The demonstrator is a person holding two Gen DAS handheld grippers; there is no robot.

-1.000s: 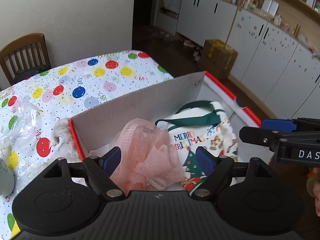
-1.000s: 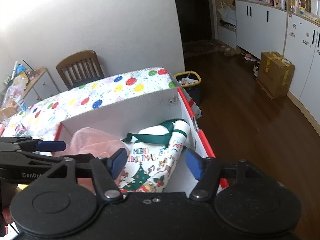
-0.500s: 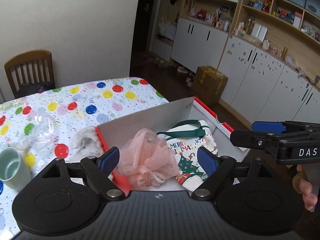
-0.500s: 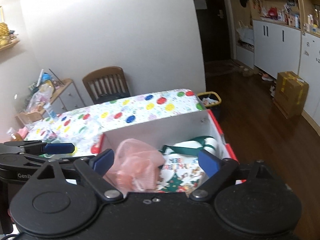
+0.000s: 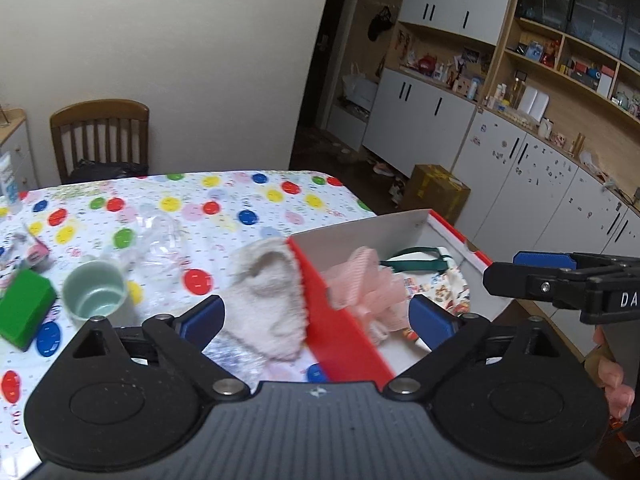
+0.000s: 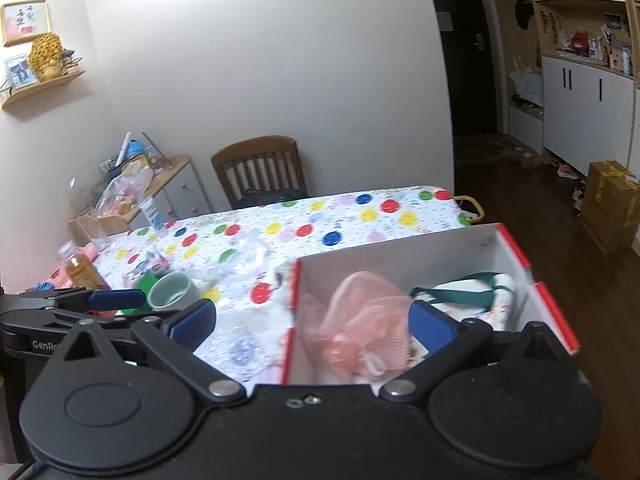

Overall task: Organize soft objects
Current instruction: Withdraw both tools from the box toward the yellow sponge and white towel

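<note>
- Towel [image 5: 266, 300], fluffy and off-white, lies crumpled on the desk [image 5: 240, 200], touching the outside of the red wall of the box [image 5: 340, 336]; it looks like the next soft thing to put away.
- Left gripper [image 5: 316, 316] hangs above it, jaws wide apart and holding nothing; the towel sits under the left finger, with the box wall between the two fingers.
- Towel's long axis runs roughly away from the camera, along the wall.
- Right gripper [image 6: 312, 322], likewise wide open and empty, hangs over the box, so the left is nearer.
- Pink mesh puff [image 6: 360, 320] and a printed cloth bag [image 5: 436, 284] with green handles already lie inside.
- Pale green cup [image 5: 96, 294] and a green block [image 5: 24, 310] are hard and likely stay put.
</note>
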